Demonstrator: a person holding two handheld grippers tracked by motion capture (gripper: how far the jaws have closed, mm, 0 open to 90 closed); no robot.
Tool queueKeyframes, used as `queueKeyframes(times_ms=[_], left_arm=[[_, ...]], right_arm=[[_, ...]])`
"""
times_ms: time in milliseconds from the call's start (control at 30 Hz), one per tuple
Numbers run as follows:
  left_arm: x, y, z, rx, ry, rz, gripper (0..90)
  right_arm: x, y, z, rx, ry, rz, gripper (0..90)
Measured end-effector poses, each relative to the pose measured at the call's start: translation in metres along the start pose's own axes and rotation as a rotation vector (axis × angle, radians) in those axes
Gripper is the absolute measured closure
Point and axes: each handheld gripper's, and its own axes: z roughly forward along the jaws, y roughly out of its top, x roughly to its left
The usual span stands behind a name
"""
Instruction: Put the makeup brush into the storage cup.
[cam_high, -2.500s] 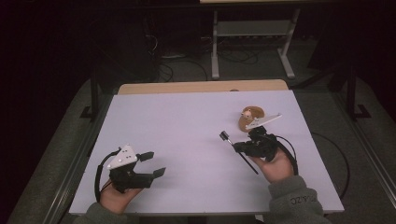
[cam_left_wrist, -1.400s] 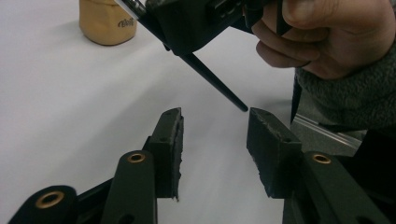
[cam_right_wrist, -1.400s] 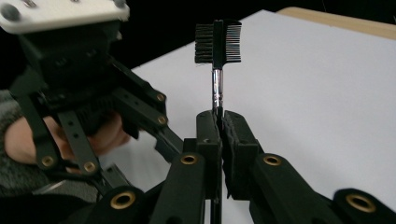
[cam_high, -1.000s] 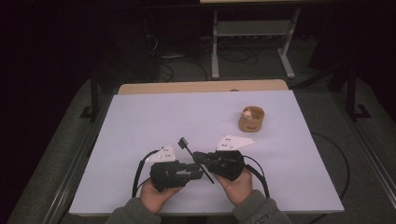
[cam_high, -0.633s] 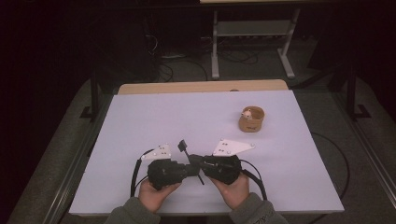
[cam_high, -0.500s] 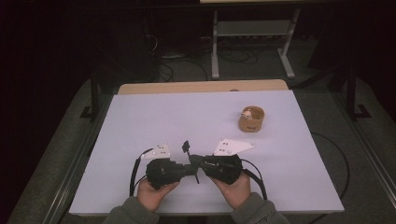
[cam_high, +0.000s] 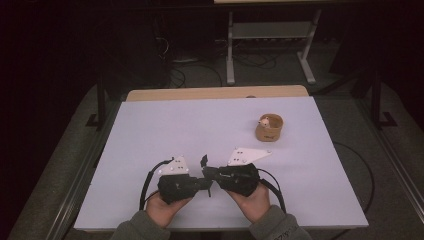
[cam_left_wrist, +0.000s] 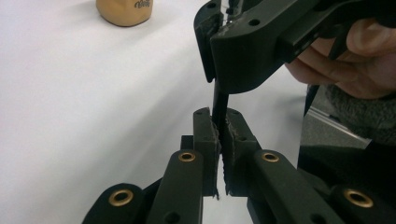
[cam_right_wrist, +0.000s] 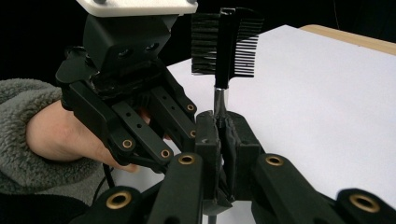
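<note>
A small black comb-and-brush tool (cam_high: 204, 161) stands between my two grippers near the table's front edge. In the right gripper view its toothed head (cam_right_wrist: 227, 44) rises above my right gripper (cam_right_wrist: 219, 123), which is shut on the metal neck. In the left gripper view my left gripper (cam_left_wrist: 218, 126) is shut on the black handle (cam_left_wrist: 219, 100), just below the right gripper (cam_left_wrist: 218, 70). From above, the left gripper (cam_high: 207, 186) and right gripper (cam_high: 207, 173) meet tip to tip.
A small tan cup (cam_high: 270, 128) with something pale inside stands at the right back of the white table (cam_high: 175, 125), and is also seen far off (cam_left_wrist: 125, 10). Both cables trail toward the front edge. A metal stand (cam_high: 270, 45) is on the floor beyond.
The hands, once apart, have come together at the front middle. The right gripper brought the comb tool away from the cup, and the left gripper has shut on its handle.
</note>
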Motion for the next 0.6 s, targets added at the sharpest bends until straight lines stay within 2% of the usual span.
queueKeyframes(times_ms=[233, 300, 367, 600], left_arm=[[-0.001, 0.0, -0.001, 0.017, 0.043, 0.036, 70.3], [-0.002, -0.001, -0.002, 0.009, 0.054, 0.027, 68.2], [-0.001, -0.001, -0.004, 0.017, 0.062, 0.039, 66.2], [0.001, -0.003, -0.009, 0.02, 0.08, 0.035, 60.1]], right_arm=[[-0.008, 0.0, -0.006, -0.002, -0.018, 0.02, 84.6], [-0.011, -0.001, -0.01, -0.005, -0.028, 0.038, 84.7], [-0.015, 0.0, -0.014, -0.009, -0.038, 0.049, 84.6], [-0.035, -0.001, -0.029, -0.018, -0.073, 0.065, 84.7]])
